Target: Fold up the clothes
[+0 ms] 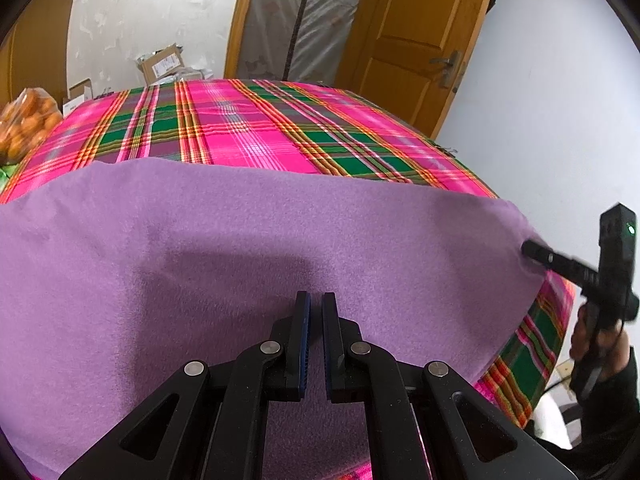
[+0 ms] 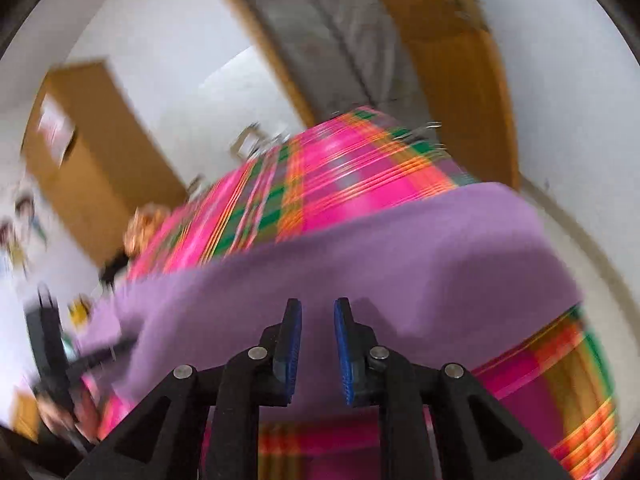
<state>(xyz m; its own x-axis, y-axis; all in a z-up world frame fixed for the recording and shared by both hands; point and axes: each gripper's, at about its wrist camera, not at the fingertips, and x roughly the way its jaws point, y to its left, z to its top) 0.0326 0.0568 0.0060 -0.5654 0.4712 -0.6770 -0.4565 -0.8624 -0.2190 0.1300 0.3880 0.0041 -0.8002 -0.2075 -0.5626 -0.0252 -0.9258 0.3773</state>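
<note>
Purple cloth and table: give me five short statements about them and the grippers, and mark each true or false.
1. The purple cloth lies on a pink and green plaid tablecloth. True.
2. The left gripper has its jaws spread wide. False: they stand nearly shut, with only a narrow gap over the cloth.
3. The right gripper clamps a fold of the cloth. False: in its own view the jaws stand apart with nothing between them.
4. A bag of orange fruit sits at the table's far left. True.
5. The wooden door behind the table is painted blue. False: it is brown wood.
</note>
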